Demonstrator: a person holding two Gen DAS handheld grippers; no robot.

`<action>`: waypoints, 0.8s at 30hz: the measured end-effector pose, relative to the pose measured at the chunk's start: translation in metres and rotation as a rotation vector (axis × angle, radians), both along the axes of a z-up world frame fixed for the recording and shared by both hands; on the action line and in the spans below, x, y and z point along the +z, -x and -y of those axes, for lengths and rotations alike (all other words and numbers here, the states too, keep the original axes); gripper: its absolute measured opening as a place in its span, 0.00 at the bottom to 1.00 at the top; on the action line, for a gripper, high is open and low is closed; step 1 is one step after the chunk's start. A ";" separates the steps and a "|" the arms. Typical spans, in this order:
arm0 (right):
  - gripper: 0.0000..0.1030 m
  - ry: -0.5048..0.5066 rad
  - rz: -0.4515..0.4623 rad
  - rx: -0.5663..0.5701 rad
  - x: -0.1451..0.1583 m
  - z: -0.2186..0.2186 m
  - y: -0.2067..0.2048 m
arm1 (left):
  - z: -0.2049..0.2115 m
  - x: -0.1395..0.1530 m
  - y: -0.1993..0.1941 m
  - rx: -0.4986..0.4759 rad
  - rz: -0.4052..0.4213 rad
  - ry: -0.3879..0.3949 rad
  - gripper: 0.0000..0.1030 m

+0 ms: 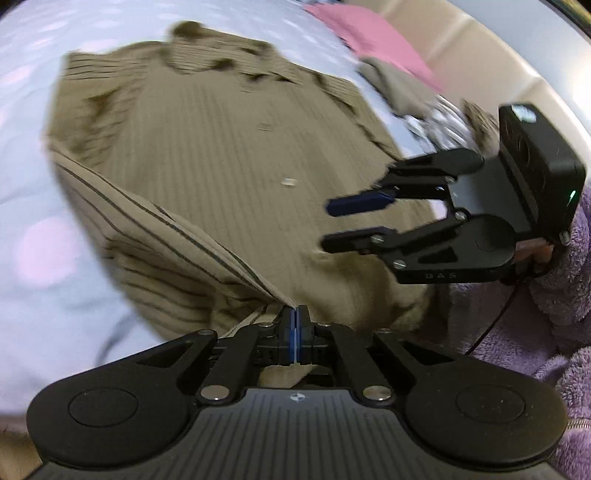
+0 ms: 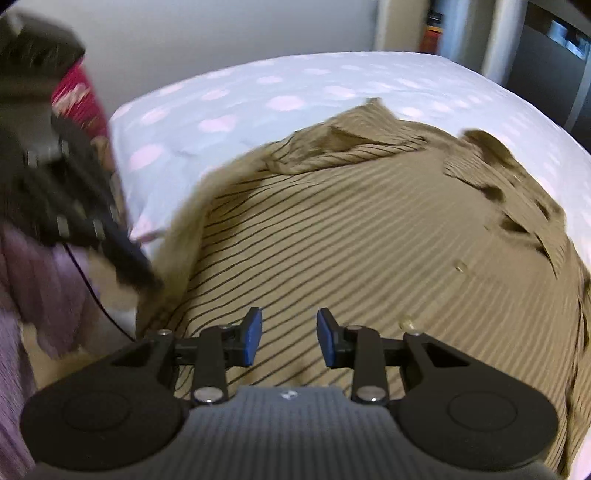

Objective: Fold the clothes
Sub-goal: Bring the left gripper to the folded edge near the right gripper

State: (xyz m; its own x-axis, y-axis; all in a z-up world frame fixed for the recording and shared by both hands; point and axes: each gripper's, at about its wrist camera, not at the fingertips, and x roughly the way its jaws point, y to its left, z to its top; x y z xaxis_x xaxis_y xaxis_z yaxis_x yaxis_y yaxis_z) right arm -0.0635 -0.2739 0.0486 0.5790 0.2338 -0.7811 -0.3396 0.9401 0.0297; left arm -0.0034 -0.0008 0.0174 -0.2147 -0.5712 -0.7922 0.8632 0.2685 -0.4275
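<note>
striped tan shirt [image 2: 369, 236] spread on dotted bed sheet [image 2: 258, 96] | left gripper [image 1: 295, 325] fingers clamped on a shirt edge | right gripper [image 2: 289, 338] fingers held apart above shirt

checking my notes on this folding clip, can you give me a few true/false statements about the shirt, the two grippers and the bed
1. The left gripper is shut on the striped tan shirt. True.
2. The right gripper is clamped on the shirt's collar. False: its jaws stand open above the shirt's front and hold nothing.
3. The shirt lies on a bedsheet with pale pink dots. True.
4. The shirt is plain white. False: it is tan with thin dark stripes.
5. A pink cloth lies beyond the shirt in the left wrist view. True.
</note>
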 end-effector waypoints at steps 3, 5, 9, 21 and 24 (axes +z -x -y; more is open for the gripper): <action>0.35 -0.104 -0.002 -0.092 0.005 0.015 0.011 | 0.021 -0.010 0.014 -0.069 -0.007 0.001 0.00; 0.35 -0.206 -0.023 -0.162 0.002 0.024 0.016 | 0.031 -0.016 0.022 -0.102 -0.016 -0.003 0.00; 0.35 -0.354 -0.097 -0.268 -0.018 0.032 0.020 | 0.040 -0.034 0.033 -0.133 0.003 -0.060 0.00; 0.35 -0.413 -0.147 -0.270 -0.039 0.017 0.001 | -0.009 -0.013 0.012 0.018 0.205 -0.066 0.33; 0.34 -0.392 -0.129 -0.163 -0.034 0.005 -0.004 | -0.012 -0.018 0.009 0.025 0.257 -0.113 0.35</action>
State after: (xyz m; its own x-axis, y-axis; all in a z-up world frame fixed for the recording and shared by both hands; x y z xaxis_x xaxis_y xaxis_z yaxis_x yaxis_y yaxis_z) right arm -0.0599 -0.2788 0.0143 0.5368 0.4404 -0.7196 -0.1576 0.8903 0.4273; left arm -0.0127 0.0107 -0.0005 0.0144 -0.4784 -0.8780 0.9319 0.3247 -0.1616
